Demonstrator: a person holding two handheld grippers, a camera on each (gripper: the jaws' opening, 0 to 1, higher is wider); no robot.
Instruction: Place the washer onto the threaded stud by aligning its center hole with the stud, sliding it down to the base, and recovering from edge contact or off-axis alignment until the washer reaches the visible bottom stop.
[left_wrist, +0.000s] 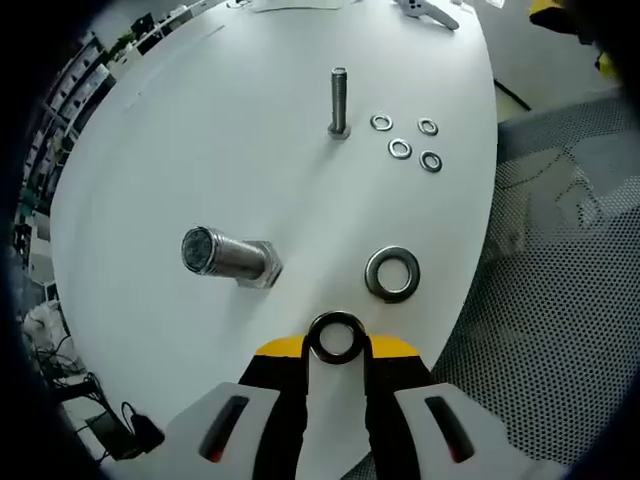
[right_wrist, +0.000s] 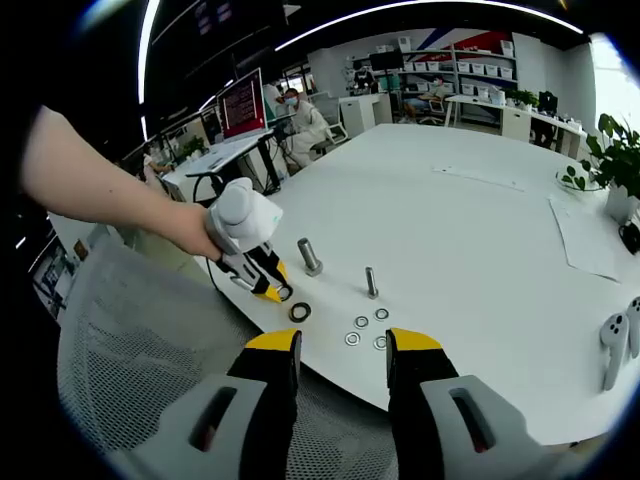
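My left gripper (left_wrist: 337, 347) is shut on a large steel washer (left_wrist: 314, 340), pinched edge-on between its yellow-tipped jaws above the white table (left_wrist: 200, 130). Ahead and to the left, the thick threaded stud (left_wrist: 228, 256) stands on its hex base, apart from the washer. A second large washer (left_wrist: 392, 273) lies flat on the table. In the right gripper view, a hand holds the left gripper (right_wrist: 280, 291) beside the thick stud (right_wrist: 309, 256) and the loose washer (right_wrist: 299, 312). My right gripper (right_wrist: 343, 355) is open with nothing between its jaws, off the table's near edge.
A thin stud (left_wrist: 339, 100) stands farther back with several small washers (left_wrist: 405, 140) beside it. A grey mesh chair back (left_wrist: 560, 250) lies off the table edge. White controllers (right_wrist: 615, 345), a sheet of paper (right_wrist: 585, 235) and a plant (right_wrist: 610, 160) are on the far side.
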